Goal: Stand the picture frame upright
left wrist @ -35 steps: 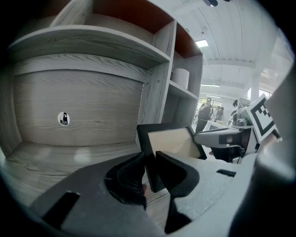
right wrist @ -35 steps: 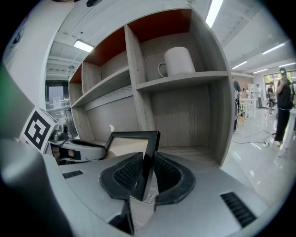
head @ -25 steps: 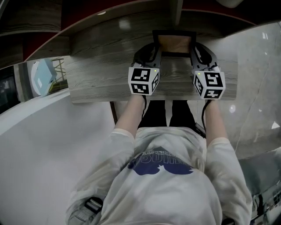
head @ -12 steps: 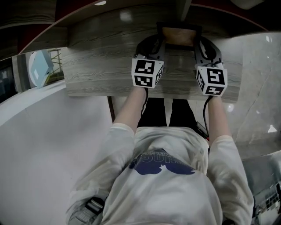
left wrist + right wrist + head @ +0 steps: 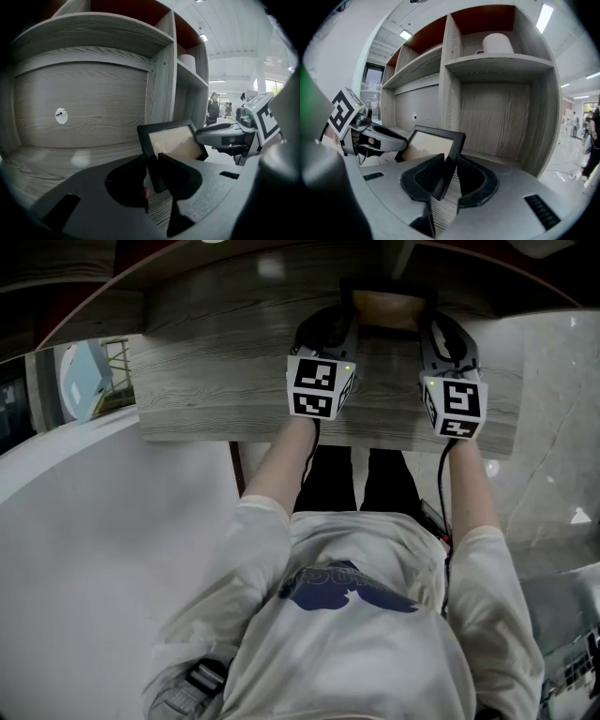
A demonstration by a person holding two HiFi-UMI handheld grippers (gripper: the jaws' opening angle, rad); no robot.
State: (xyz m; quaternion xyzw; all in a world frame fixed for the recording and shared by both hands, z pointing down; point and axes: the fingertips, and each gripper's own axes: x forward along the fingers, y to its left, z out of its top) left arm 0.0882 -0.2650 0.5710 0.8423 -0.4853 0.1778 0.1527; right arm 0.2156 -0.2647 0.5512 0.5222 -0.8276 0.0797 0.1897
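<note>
While the bright hall (image 5: 234, 75) opens out to the side with a few people (image 5: 213, 108) far off, all the action sits inside the grey wood shelving unit (image 5: 497, 61). There's a white pot (image 5: 499, 43) up on a higher shelf, well clear of things. Below it is the wood-grain surface (image 5: 216, 381), bare around the work and with open room towards the back panel.

And there's the picture frame (image 5: 386, 307), right in the middle, between the two grippers. Its long axis runs side to side and its face is tipped back, top edge leaning away from the person. The lower edge is down by the surface, though I can't tell if it is touching.

Left gripper (image 5: 152, 173): narrow jaws clamped on the frame's left edge, pads on both faces. Right gripper (image 5: 451, 176): jaws opening now, with the right edge between them and the pads close against it.

So neither hand is nearer, one side each. I'd say the coming move hinges on that backward lean, because the top edge needs to swing forward towards the person to reach vertical.
</note>
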